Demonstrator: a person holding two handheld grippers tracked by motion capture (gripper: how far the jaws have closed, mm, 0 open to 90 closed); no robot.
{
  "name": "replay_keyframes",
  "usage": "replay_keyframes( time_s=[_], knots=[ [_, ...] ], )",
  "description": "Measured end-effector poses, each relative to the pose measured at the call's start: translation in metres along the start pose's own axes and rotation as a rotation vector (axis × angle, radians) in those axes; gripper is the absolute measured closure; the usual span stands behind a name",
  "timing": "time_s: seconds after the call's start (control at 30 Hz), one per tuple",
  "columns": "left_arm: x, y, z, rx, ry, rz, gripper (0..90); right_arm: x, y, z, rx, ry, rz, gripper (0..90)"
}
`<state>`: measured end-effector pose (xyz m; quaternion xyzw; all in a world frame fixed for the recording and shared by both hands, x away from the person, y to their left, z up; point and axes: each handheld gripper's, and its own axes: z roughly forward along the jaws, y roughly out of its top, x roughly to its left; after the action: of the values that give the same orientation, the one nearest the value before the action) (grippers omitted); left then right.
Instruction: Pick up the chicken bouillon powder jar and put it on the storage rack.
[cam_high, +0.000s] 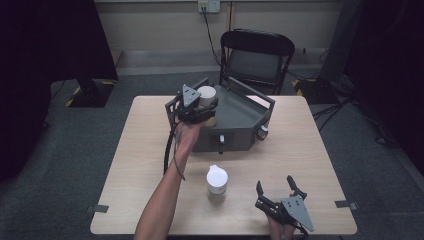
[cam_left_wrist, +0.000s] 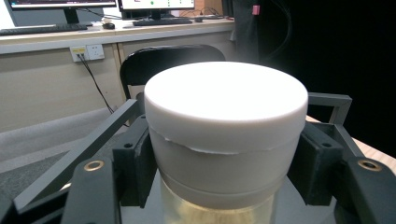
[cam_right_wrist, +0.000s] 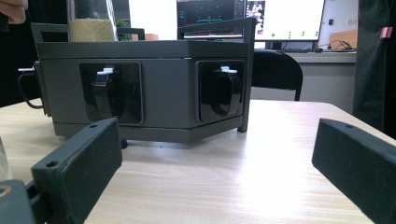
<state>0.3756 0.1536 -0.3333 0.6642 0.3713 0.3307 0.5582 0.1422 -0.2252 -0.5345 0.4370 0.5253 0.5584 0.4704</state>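
Observation:
My left gripper (cam_high: 202, 111) is shut on a white-lidded jar (cam_high: 206, 95) and holds it over the left part of the grey rack (cam_high: 243, 122) at the table's far middle. Its jaws press on the jar's white lid (cam_left_wrist: 224, 107), with pale grains in the clear body (cam_left_wrist: 219, 210) below. A second white-lidded jar (cam_high: 217, 180) stands on the table in front of the rack. My right gripper (cam_high: 275, 187) rests open near the front right edge, its jaws wide apart. It faces the rack's front (cam_right_wrist: 154, 88), which has two dark recessed latches.
A black folding chair (cam_high: 256, 56) stands behind the table. The wooden table (cam_high: 140, 165) has free room at the left and right of the rack. A cable trails from the left gripper along the person's forearm (cam_high: 167, 185).

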Motion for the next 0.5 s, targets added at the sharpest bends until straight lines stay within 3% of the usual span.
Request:
replay_keyframes(
  time_s=[0.5],
  knots=[
    [-0.0018, -0.0051, 0.0004, -0.018, 0.012, -0.011, 33.9, 0.0001, 0.0001, 0.0, 0.0, 0.001, -0.001, 0.4]
  ],
)
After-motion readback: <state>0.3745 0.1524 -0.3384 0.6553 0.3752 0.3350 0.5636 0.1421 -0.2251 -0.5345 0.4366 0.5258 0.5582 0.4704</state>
